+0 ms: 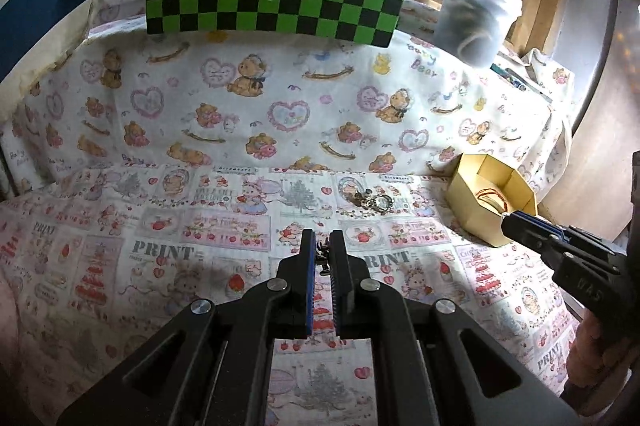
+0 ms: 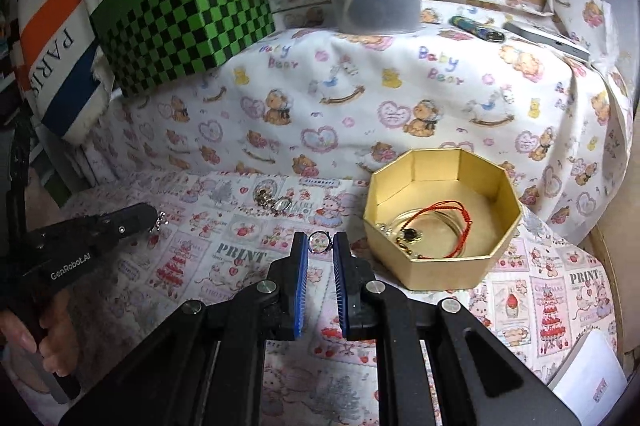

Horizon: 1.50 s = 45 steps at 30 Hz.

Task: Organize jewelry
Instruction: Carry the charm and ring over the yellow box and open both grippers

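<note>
Round silver pendant point(image 2: 320, 241) pinched in right hand-held gripper point(image 2: 321, 246).

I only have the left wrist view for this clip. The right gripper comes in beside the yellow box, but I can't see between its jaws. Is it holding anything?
Observer: Yes. In the right wrist view, the right gripper pinches a small round charm at its tips.
Reviewer: Is the charm over the box yet?
Observer: It doesn't look so. The octagonal box sits to the right of the jaws, and the charm appears over the printed cloth.
Reviewer: What's already in the box? I only glimpse something red.
Observer: A red cord and a dark-beaded piece lie on its floor.
</note>
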Tool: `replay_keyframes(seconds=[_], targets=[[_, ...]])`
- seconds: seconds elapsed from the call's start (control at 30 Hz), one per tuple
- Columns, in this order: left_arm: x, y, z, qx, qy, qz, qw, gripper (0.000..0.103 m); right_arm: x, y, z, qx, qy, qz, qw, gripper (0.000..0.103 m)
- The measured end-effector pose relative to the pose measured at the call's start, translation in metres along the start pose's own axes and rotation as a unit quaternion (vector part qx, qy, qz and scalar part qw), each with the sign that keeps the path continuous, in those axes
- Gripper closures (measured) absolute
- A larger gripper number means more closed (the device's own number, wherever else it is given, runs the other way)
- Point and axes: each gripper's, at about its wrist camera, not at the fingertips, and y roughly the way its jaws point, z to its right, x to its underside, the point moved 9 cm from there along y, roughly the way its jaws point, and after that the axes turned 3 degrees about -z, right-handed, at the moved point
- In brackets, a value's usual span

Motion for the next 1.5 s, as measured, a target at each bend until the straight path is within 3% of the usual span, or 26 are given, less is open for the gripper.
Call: replay_keyframes(seconds=[0.17,0.23,0.3,0.37,0.5,0.67,0.8,0.97,1.1,1.23,1.3,1.37,1.43,1.5], targets=[[-0.004,-0.013,0.011,0.014,0.017,0.018,0.9996,0.097,-0.005,-0.008,0.009,-0.002,0.010,0.016,1.000,0.089],[-0.015,-0.031,0.023,0.022,0.049,0.064,0.9965,0.097,-0.009,-0.016,0.017,-0.006,0.021,0.027,0.999,0.089],[-0.026,-0.050,0.035,0.053,0.056,0.098,0.9922,0.097,-0.015,-0.025,0.026,-0.009,0.032,0.039,0.999,0.089],[-0.035,-0.055,0.047,0.081,0.050,0.091,0.9913,0.097,-0.018,-0.031,0.037,-0.008,0.044,0.049,0.998,0.089],[-0.053,-0.044,0.086,0.101,0.066,0.062,0.9907,0.097,-0.021,-0.037,0.062,0.010,0.063,0.057,0.996,0.089],[-0.057,-0.008,0.138,0.151,0.068,0.015,0.9860,0.097,-0.020,-0.029,0.080,0.015,0.085,0.047,0.995,0.089],[-0.050,0.029,0.165,0.179,0.047,-0.021,0.9824,0.097,-0.014,-0.014,0.087,0.043,0.072,0.033,0.996,0.089],[-0.041,0.058,0.180,0.182,0.044,-0.046,0.9812,0.097,-0.013,-0.008,0.092,0.052,0.066,0.027,0.996,0.089],[-0.038,0.069,0.188,0.157,0.064,-0.055,0.9839,0.097,-0.014,-0.008,0.094,0.042,0.073,0.027,0.996,0.089],[-0.041,0.062,0.186,0.154,0.062,-0.042,0.9853,0.078,-0.016,-0.011,0.096,0.031,0.089,0.036,0.995,0.089],[-0.043,0.055,0.180,0.132,0.070,-0.025,0.9884,0.076,-0.018,-0.013,0.095,0.025,0.090,0.042,0.995,0.089],[-0.046,0.044,0.175,0.114,0.081,-0.007,0.9901,0.068,-0.019,-0.013,0.094,0.018,0.088,0.042,0.995,0.088],[-0.049,0.029,0.168,0.101,0.088,0.017,0.9908,0.053,-0.018,-0.011,0.092,0.006,0.090,0.039,0.995,0.072],[-0.051,0.013,0.162,0.097,0.093,0.044,0.9900,0.043,-0.018,-0.011,0.090,0.008,0.088,0.044,0.995,0.065]])
